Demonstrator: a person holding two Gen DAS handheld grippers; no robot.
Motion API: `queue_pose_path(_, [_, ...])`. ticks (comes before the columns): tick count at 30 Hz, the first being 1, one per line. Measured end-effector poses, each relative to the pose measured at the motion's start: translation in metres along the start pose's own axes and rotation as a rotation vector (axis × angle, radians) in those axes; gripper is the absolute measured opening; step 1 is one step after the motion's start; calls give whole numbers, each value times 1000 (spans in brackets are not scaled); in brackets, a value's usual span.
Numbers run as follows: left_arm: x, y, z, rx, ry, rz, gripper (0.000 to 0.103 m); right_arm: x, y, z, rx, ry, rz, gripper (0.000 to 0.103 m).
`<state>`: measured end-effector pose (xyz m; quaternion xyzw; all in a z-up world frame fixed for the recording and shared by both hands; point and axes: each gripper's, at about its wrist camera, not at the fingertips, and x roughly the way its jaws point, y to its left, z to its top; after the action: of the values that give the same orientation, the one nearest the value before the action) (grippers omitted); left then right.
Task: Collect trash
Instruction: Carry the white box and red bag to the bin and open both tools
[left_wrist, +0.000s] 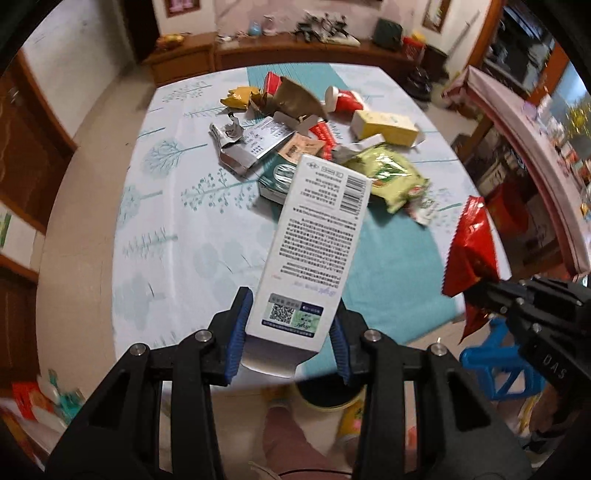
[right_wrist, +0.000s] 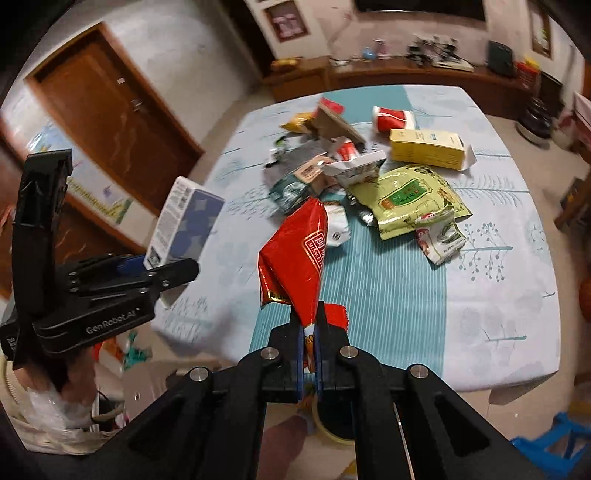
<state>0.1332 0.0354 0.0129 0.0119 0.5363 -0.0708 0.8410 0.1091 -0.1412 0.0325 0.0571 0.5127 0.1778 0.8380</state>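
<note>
While tilted down over the counter (left_wrist: 177, 236) | left gripper (left_wrist: 291, 332) fingers clamp white box (left_wrist: 317, 240) | right gripper (right_wrist: 309, 347) fingers pinch red wrapper (right_wrist: 295, 254)

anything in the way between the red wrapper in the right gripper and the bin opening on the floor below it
Nothing visible does. The red wrapper hangs pinched in the right gripper past the table edge, and the bin opening shows directly beneath, partly hidden by the gripper itself.

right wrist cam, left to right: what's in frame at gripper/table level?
left gripper holding white box → red foil bag in right gripper → green packet → yellow box
</note>
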Motion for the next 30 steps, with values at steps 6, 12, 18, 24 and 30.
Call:
queue_pose_path(6, [-19,-50,-60,-80,-4,21,37,-31,-15,-53,-70,35,70,4])
queue_pose_path(12, [-12,-86,-114,-83,66,51,37,-34,-39,-103,-23,105,117,4])
queue_pose_path(18, [16,-100,-144,-59,148,56,37,-6,-59,-144,40,182,114,4])
queue_pose_path(24, [86,-104,-174,-45,236,14,37,59,-86,-194,149,270,76,4])
queue_pose_path(30, [187,-103,-217,-28,300,-8,37,160,-127,-252,264,332,24,4])
